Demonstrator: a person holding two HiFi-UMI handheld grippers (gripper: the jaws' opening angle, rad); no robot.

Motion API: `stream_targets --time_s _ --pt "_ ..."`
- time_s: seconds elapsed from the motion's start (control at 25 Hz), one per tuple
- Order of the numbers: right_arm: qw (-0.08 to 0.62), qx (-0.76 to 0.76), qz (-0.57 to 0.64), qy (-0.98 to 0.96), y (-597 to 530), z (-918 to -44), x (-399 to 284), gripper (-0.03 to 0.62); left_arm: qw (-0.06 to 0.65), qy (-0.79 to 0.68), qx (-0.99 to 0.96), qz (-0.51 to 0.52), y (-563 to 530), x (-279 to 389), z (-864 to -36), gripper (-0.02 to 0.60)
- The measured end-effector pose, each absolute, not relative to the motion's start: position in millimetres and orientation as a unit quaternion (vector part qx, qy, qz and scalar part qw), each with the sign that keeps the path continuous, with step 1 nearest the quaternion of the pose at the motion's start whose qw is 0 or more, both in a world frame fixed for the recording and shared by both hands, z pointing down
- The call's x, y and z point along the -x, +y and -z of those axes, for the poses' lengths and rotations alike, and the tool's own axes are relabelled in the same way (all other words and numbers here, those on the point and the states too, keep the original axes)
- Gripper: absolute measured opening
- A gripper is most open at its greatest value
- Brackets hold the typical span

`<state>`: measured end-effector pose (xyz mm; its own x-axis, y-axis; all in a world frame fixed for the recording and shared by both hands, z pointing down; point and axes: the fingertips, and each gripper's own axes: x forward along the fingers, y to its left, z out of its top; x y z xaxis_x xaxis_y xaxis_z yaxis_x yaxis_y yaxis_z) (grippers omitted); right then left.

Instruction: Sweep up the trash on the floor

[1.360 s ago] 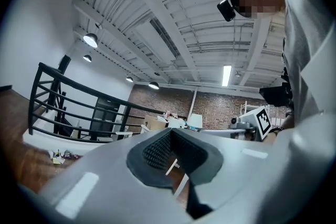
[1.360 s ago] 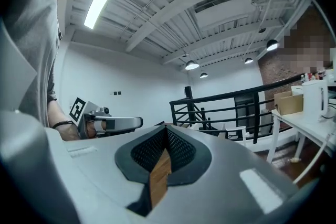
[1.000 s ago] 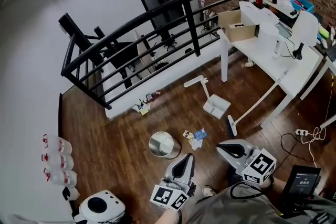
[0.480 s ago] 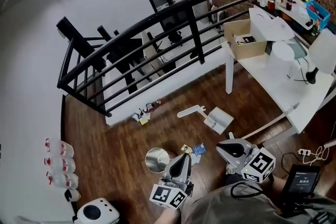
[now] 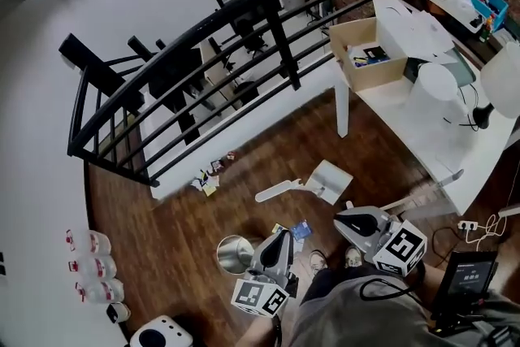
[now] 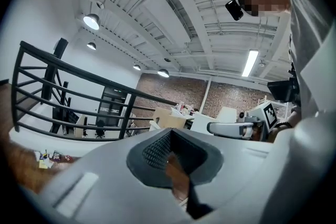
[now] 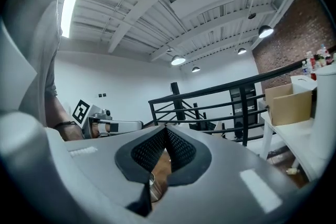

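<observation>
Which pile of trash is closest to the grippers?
The pile with the blue piece, just past the left gripper; the other pile lies far off under the railing.

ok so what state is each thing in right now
left gripper, fingers shut, empty
right gripper, fingers shut, empty
dustpan, lying on the floor, not held
metal bin, upright, top open
cardboard box, open, on the table
trash by the railing, loose on the floor, unswept
trash near the bin, loose on the floor, unswept
</observation>
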<state>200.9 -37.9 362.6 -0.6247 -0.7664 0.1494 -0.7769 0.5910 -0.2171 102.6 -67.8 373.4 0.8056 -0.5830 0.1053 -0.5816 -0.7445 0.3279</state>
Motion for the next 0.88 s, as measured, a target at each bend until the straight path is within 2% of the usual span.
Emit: stream_targets --time_s 0.2,0.44,0.72,0.88 --pt "0.029 -0.447 -0.139 -0.883 -58.0 -376.9 -207.5 0.002 0.179 -0.301 -0.937 -0.015 -89.4 -111.4 -391.7 0.000" --pt "0.054 -0.450 -0.165 -0.876 -82.2 -427.5 -215.9 0.002 0.204 -0.310 -0.927 -0.048 -118.1 -114.0 -451.9 0.000" --pt "0.065 -0.456 -0.216 -0.861 -117.1 -537.0 -219.2 0.002 0.228 -0.317 -0.916 -0.089 -163.4 -121.7 -570.5 0.000" --pt "0.098 -0.449 -0.229 -0.858 -131.4 -603.8 -219.4 0.002 0.239 -0.319 -0.912 -0.099 -187.0 -125.5 -625.1 0.000"
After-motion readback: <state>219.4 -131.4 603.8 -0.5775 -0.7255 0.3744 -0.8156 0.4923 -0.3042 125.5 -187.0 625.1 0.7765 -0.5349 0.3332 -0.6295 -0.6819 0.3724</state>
